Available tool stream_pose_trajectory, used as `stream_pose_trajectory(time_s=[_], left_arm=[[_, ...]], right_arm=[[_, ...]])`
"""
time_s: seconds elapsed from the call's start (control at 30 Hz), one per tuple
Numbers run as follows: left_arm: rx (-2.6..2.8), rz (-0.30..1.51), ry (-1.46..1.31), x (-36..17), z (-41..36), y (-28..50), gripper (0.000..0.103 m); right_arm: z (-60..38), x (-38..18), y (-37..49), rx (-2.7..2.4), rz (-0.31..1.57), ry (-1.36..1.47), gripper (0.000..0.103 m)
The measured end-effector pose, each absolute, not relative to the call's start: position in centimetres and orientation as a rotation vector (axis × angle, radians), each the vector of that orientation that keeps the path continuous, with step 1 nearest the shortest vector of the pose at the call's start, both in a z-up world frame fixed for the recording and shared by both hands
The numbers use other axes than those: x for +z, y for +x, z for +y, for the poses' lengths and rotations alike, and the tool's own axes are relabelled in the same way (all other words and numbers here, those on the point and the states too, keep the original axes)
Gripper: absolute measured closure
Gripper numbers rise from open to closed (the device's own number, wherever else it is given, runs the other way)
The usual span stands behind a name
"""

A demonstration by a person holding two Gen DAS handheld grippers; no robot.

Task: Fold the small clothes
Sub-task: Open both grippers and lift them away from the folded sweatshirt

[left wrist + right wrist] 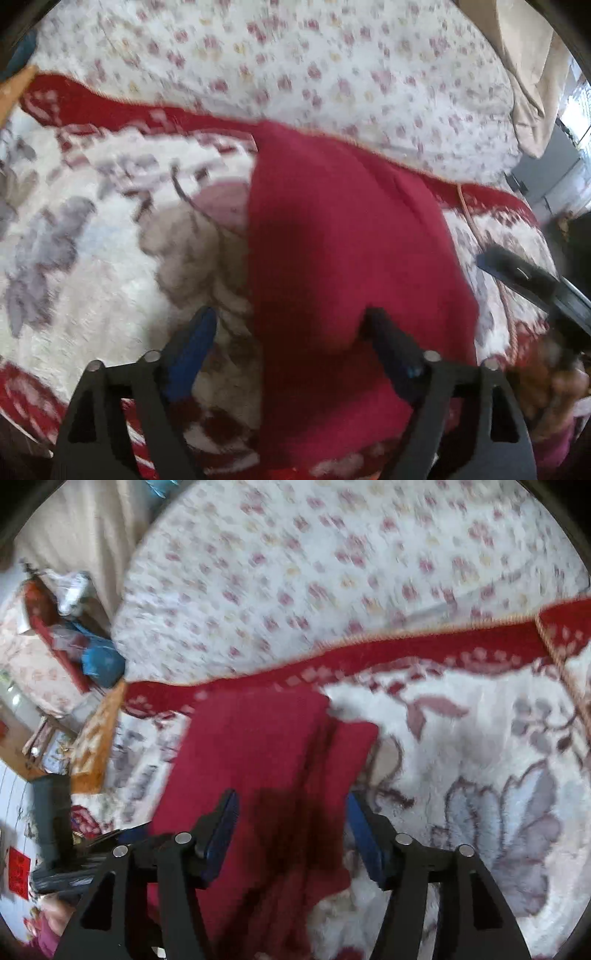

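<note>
Red garment (343,236) on floral blanket (92,229)

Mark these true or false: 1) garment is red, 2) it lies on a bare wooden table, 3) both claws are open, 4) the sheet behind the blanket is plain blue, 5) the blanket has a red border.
1) The garment is red: true.
2) It lies on a bare wooden table: false; it lies on a white flowered blanket.
3) The left claw and the right claw are open: true; garment shows between the fingers, no pad presses it.
4) The sheet is plain blue: false; white with small pink flowers.
5) The blanket has a red border: true.
</note>
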State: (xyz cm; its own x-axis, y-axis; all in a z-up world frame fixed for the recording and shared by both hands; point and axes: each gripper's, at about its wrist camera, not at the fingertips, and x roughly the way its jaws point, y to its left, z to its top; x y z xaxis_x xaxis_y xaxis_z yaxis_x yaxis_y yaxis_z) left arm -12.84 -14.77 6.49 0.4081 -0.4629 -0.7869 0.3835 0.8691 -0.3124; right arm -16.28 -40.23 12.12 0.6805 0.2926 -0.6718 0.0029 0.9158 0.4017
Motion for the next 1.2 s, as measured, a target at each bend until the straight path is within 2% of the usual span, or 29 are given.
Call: stream_pose_trajectory(time_s=[0.07, 0.23, 0.3, 0.33, 0.37, 0.47, 0.57, 0.63, 0.7, 0.73, 1.2], left_arm=[[-0.52, 0.934, -0.07, 7.4, -14.8, -13.2, 0.01], [-0.47, 0.862, 0.028, 7.0, -15.5, -12.7, 0.008], [-0.482, 0.859, 0.033, 6.6, -15.5, -12.6, 0.008], [-0.488, 0.854, 0.029, 6.6, -15.6, -12.5, 0.008], [-0.493, 0.852, 0.029, 6.6, -15.4, -12.4, 0.008], [-0.481, 0.817, 0.07, 7.0, -15.6, -12.6, 0.008], [-0.455, 0.785, 0.1, 7.5, -15.6, -13.1, 0.008], [-0.452, 0.773, 0.093, 7.9, -15.5, -13.2, 0.008], [-0.447, 0.751, 0.075, 8.4, -15.2, -13.4, 0.008], [-0.443, 0.744, 0.072, 8.6, -15.0, -13.5, 0.008], [-0.405, 0.68, 0.088, 10.2, -13.8, -14.8, 0.008]], right_arm=[[-38.0, 13.1, -16.9, 0.23, 0.81, 0.305, 0.036], [-33.4, 11.4, -17.7, 0.292, 0.874, 0.125, 0.042], [-33.8, 9.1, -17.5, 0.24, 0.939, 0.111, 0.06], [-34.3, 7.9, -17.3, 0.209, 0.973, 0.124, 0.065], [-34.9, 7.1, -17.3, 0.19, 0.981, 0.148, 0.076], [-35.5, 7.2, -18.0, 0.178, 0.953, 0.196, 0.077], [-35.0, 8.3, -18.4, 0.162, 0.937, 0.167, 0.073], [-34.7, 9.3, -19.0, 0.153, 0.909, 0.169, 0.062], [-34.2, 10.5, -19.3, 0.112, 0.861, 0.152, 0.031], [-34.0, 10.9, -19.7, 0.093, 0.839, 0.142, 0.026], [-33.2, 12.2, -19.3, -0.072, 0.788, 0.187, 0.018]])
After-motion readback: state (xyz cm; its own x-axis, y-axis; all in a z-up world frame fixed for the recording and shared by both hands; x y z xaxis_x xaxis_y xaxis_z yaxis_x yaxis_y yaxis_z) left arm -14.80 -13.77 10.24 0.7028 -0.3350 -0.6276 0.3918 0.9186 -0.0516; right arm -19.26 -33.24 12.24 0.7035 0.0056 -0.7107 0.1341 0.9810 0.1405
